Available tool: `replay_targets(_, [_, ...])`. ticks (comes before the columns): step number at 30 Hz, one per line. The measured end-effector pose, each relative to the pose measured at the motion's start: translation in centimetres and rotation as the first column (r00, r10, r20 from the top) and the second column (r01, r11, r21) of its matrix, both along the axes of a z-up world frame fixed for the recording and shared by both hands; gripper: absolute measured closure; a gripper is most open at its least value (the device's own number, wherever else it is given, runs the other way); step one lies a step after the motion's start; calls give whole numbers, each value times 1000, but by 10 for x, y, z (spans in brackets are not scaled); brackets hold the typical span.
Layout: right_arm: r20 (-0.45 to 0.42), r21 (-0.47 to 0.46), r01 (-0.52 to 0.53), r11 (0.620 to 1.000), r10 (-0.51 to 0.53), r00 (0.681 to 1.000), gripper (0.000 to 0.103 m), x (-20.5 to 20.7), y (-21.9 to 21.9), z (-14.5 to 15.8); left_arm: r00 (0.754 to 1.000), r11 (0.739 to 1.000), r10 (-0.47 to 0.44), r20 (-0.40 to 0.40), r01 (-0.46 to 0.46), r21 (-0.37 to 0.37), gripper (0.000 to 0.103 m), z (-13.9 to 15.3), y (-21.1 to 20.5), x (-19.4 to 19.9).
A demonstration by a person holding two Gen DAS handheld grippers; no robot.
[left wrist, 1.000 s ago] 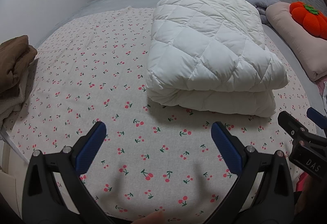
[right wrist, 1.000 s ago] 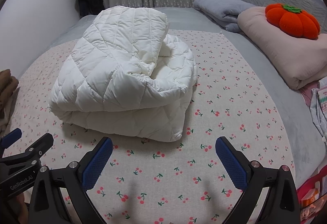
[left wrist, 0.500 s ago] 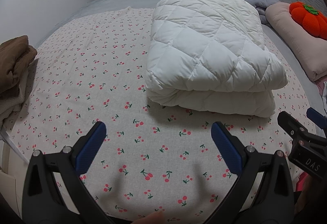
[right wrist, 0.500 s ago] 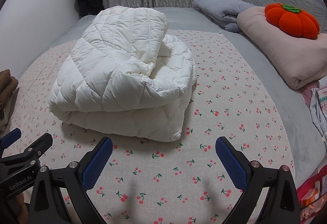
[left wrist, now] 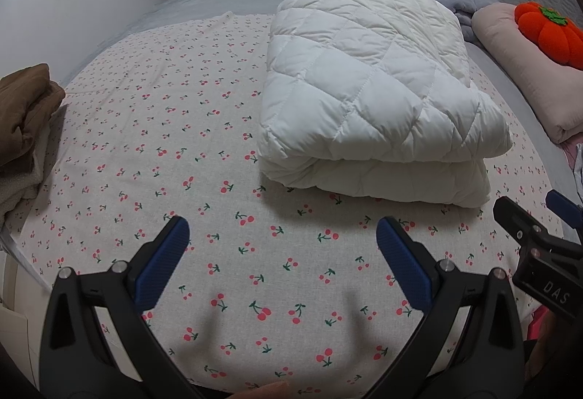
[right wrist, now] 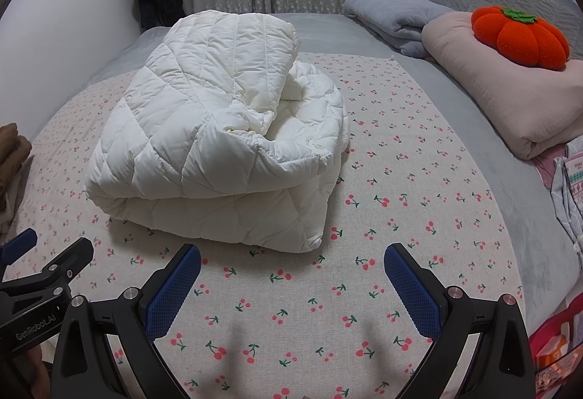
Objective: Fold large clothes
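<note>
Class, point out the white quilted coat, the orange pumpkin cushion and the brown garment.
white quilted coat (left wrist: 368, 85), left wrist view, top folded layer.
orange pumpkin cushion (right wrist: 519, 36), right wrist view, its middle.
brown garment (left wrist: 23, 107), left wrist view, top fold.

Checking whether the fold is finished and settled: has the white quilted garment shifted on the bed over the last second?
No. The white quilted garment sits at the same spot on the cherry-print sheet, unchanged against the orange pumpkin cushion in both views.
</note>
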State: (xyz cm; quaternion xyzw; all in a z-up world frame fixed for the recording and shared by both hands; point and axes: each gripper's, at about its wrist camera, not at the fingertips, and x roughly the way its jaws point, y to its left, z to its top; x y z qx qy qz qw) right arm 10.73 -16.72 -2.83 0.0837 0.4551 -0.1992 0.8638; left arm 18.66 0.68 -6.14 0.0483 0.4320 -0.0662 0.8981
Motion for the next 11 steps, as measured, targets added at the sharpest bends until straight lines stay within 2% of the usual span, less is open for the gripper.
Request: replay_targets(11, [1, -4, 7, 1000, -7, 1000, 1, -1, -1, -2, 1000, 1000, -5, 1, 6, -15, 1, -2, 1, 2])
